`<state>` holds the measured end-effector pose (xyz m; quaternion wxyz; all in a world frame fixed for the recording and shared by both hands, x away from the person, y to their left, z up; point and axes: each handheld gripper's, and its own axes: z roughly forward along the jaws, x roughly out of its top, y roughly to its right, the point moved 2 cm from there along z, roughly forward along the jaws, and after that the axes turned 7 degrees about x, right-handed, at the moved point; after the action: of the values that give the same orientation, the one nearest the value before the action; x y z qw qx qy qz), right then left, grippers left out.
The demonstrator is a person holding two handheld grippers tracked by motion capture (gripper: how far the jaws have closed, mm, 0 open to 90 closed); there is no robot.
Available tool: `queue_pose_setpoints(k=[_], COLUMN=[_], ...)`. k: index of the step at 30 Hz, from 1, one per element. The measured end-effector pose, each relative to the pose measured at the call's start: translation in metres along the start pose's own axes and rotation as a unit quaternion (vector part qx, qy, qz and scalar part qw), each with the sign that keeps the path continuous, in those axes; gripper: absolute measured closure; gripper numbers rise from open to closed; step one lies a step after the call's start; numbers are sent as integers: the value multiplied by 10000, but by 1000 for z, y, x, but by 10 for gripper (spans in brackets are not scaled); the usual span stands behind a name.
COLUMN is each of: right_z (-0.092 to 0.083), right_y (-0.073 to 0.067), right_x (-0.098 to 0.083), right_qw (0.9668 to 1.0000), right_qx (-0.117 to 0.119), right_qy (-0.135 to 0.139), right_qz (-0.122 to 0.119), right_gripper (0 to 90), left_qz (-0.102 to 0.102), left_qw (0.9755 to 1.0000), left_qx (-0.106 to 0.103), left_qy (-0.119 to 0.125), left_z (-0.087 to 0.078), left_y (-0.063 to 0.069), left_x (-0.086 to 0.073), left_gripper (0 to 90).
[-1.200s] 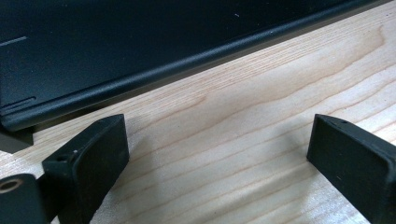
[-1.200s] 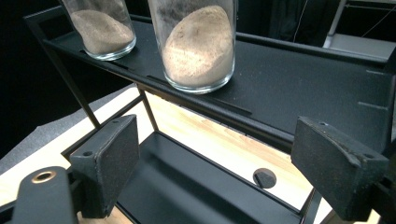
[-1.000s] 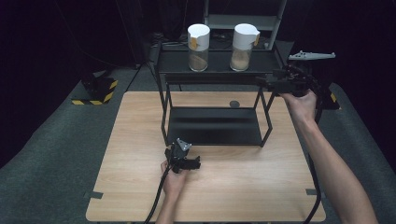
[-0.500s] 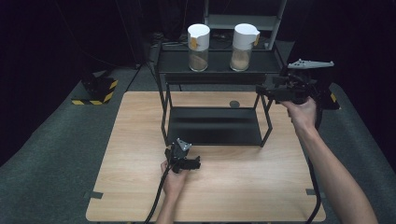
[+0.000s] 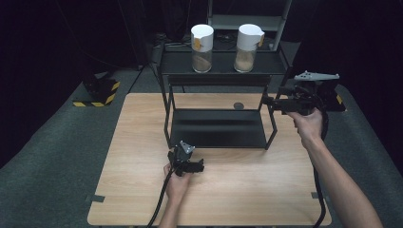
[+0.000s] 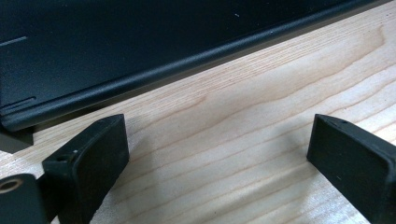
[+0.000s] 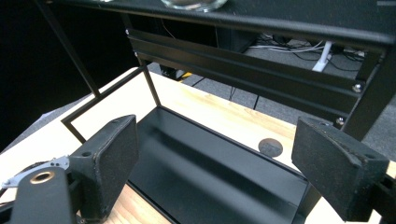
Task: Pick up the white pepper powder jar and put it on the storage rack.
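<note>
I'm resting the left tongs (image 5: 198, 167) low on the tabletop (image 5: 237, 190), released and empty, bare wood showing between the jaws, just in front of the black rack (image 5: 218, 128); that forearm is lying flat, coming in from the near edge. Farther out, I'm holding the right tongs (image 5: 266, 100) level beside the rack's right post, arm stretched, jaws parted with nothing between them, looking in under the top shelf. Up on that shelf the two jars (image 5: 223, 42) are standing upright, apart, white lids over clear sides with tan filling. I'm judging them rigid, smooth, likely breakable and a bit top-heavy, so I'd be gripping the nearer right jar (image 5: 248, 42) squarely across the clear body below the lid.
</note>
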<state>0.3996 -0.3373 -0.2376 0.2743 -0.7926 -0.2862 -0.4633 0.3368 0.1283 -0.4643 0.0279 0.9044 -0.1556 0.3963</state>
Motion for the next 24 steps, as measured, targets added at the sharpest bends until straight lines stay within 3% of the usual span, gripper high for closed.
queue_pose_setpoints(k=[24], right_z=[6], right_y=[14], right_x=[-35], right_qw=[9995], right_qx=[38], right_qy=[-110], right_qz=[310], right_gripper=[143], left_qz=[-5], left_qw=[10000], left_qx=[1], left_qy=[2], left_z=[0], left_y=[0], left_x=[0], left_gripper=[54])
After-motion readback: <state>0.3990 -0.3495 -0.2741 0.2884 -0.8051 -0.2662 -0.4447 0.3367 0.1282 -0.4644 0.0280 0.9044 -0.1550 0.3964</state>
